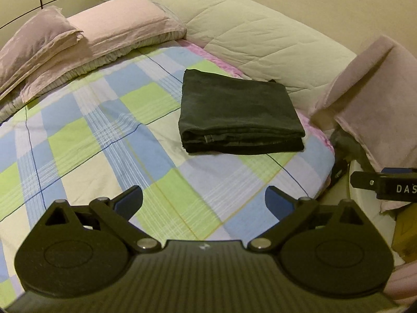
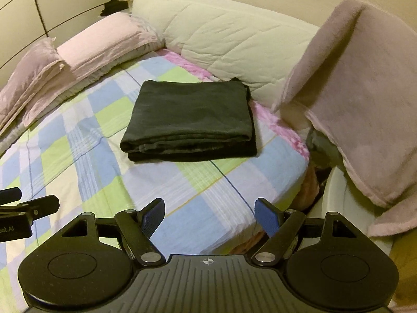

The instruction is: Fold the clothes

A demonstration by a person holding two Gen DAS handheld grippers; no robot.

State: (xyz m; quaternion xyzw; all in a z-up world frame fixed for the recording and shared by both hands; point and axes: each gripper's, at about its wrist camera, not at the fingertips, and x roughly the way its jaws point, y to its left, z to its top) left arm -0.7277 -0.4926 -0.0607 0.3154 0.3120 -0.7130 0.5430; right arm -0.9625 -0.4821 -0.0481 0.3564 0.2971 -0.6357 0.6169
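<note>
A dark green garment lies folded into a neat rectangle on the checked bedsheet, near the bed's right side; it also shows in the right wrist view. My left gripper is open and empty, held above the sheet well in front of the garment. My right gripper is open and empty, over the bed's near right edge, short of the garment. Each gripper shows at the edge of the other's view: the right one and the left one.
Pink pillows lie at the bed's far left. A cream quilted headboard cushion runs along the back. A pink towel hangs at the right over a white tub. The bed's edge drops off at the right.
</note>
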